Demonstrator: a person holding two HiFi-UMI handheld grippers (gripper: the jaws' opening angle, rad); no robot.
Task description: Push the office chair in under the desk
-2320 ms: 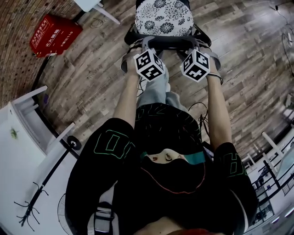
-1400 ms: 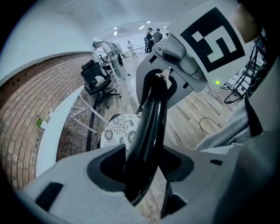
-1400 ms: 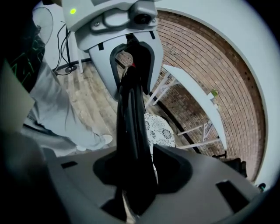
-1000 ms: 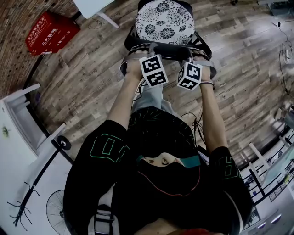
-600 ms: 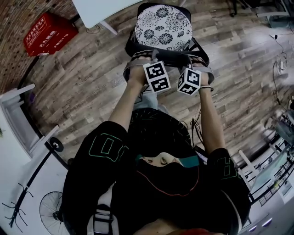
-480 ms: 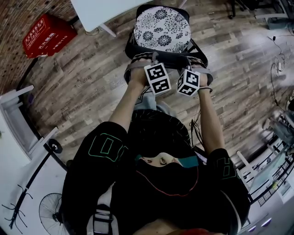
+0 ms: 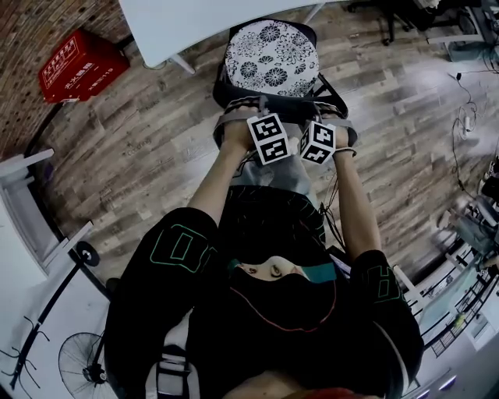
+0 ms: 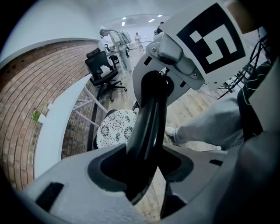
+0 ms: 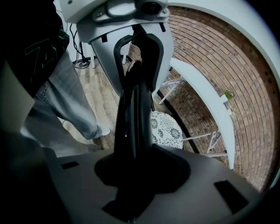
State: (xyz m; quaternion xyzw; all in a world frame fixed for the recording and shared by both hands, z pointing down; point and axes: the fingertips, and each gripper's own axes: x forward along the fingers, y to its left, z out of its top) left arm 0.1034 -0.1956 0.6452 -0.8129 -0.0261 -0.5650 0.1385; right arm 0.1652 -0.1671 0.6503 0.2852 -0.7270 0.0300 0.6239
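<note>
The office chair has a floral seat cushion [image 7: 271, 58] and a black backrest [image 7: 274, 106]. It stands at the edge of the white desk [image 7: 195, 23], with the cushion's far edge just under the desktop. My left gripper [image 7: 243, 111] is shut on the backrest's top bar [image 8: 148, 122], which fills its jaws. My right gripper [image 7: 330, 111] also has the bar [image 9: 138, 100] between its jaws. They still press on it while opening slightly. The cushion [image 8: 116, 129] shows past both grippers, beside the desk's edge [image 9: 205, 92].
A red box [image 7: 74, 62] lies on the wood floor left of the desk, by a brick wall. Another black office chair [image 8: 103, 72] stands further along the desk. White shelving [image 7: 23, 203] and a fan [image 7: 82, 366] stand at my left, cables and racks at my right.
The chair has rolled forward toward the desk with both grippers on its backrest. More of the desktop now shows at the top of the head view.
</note>
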